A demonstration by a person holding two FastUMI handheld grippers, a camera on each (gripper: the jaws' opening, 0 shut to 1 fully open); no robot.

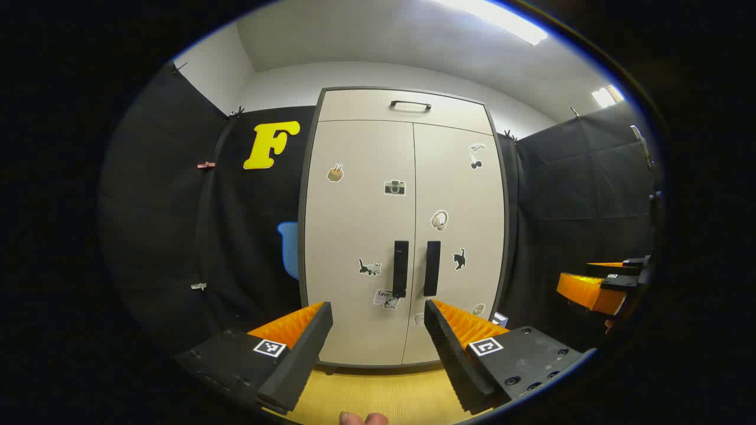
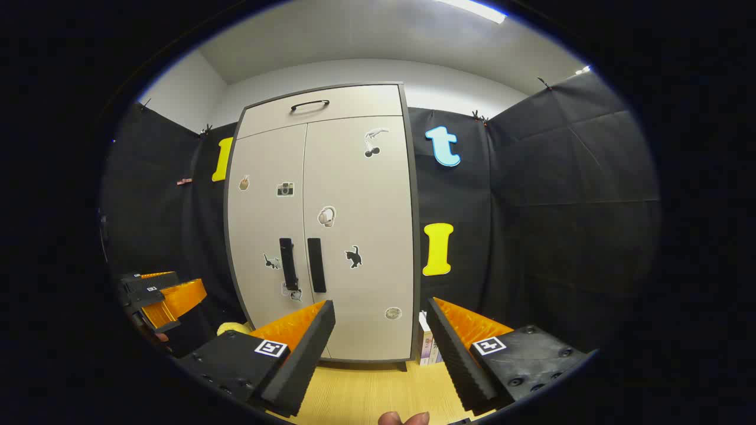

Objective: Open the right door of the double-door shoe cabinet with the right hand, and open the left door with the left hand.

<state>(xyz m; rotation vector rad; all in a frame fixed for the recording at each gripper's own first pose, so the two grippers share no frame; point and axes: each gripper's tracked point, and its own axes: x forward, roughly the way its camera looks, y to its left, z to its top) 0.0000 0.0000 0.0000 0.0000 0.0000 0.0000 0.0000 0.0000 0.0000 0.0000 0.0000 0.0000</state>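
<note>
1. Cabinet (image 1: pixel 401 224) straight ahead in my left gripper view: pale, dark-edged, standing on the wood floor (image 1: pixel 378 395) against the black wall.
2. Both doors are shut. Left door (image 1: pixel 360 236) and right door (image 1: pixel 458 236) meet at a centre seam, each dotted with small stickers.
3. Two dark upright handles flank that seam: left handle (image 1: pixel 400 268), right handle (image 1: pixel 432 268).
4. A top panel (image 1: pixel 407 109) above the doors carries its own dark bar pull.
5. My left gripper (image 1: pixel 378 321) is spread wide, holding nothing, well short of the doors.
6. My right gripper (image 2: pixel 381 321) is wide too and grips nothing; in its view the cabinet (image 2: pixel 325 224) sits left of centre, handles apart from my fingers.
7. Small boxes (image 2: pixel 426 345) stand just beside the cabinet's right foot.
</note>
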